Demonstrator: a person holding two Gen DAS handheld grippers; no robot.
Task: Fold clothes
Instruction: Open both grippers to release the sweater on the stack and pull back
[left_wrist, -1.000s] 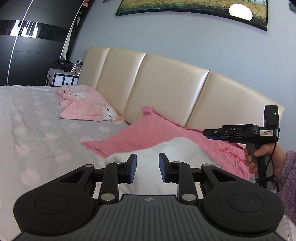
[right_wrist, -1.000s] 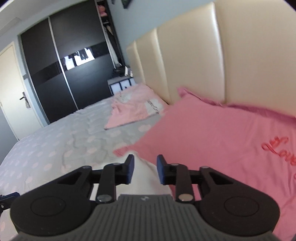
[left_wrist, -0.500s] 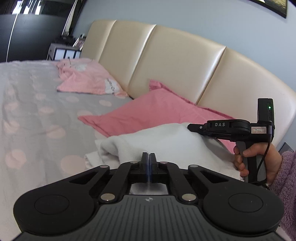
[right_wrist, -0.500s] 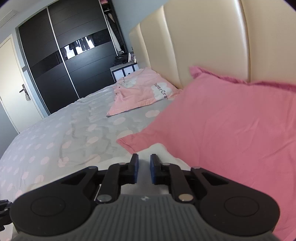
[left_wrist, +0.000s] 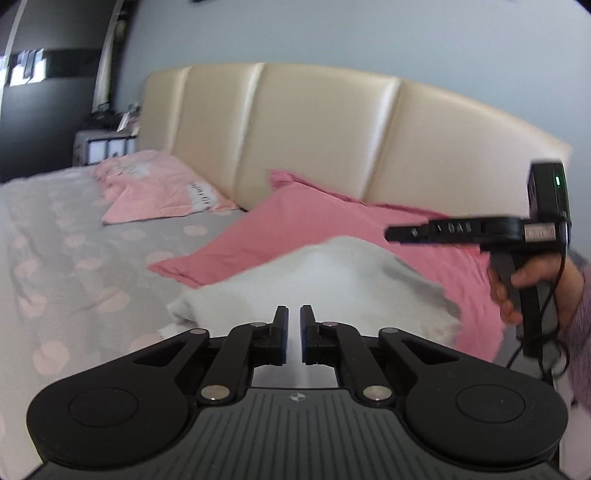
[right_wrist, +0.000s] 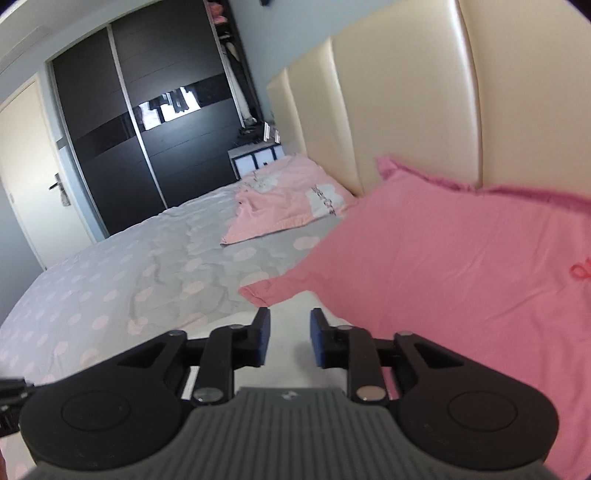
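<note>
A white garment (left_wrist: 332, 273) lies bunched on the bed, partly over a deep pink pillow (left_wrist: 314, 221). My left gripper (left_wrist: 293, 325) hovers just above its near edge; the jaws are opening, with a narrow gap and no cloth pinched between the pads. In the left wrist view a hand holds my right gripper (left_wrist: 391, 234) level over the garment's right side. In the right wrist view my right gripper (right_wrist: 290, 332) is opening too. The white garment (right_wrist: 291, 306) lies below the gap, not gripped, and the pink pillow (right_wrist: 443, 277) is at the right.
The bed has a grey cover with pink dots (left_wrist: 74, 266). A pale pink printed pillow (right_wrist: 288, 206) lies further along a cream padded headboard (left_wrist: 314, 129). Beyond stand a small nightstand (right_wrist: 255, 162), a black sliding wardrobe (right_wrist: 147, 140) and a door (right_wrist: 33, 184).
The left jaws went from wide apart to shut, and now stand slightly parted. The right jaws narrowed, then widened again. Both grippers dipped toward the white garment and came back up a little.
</note>
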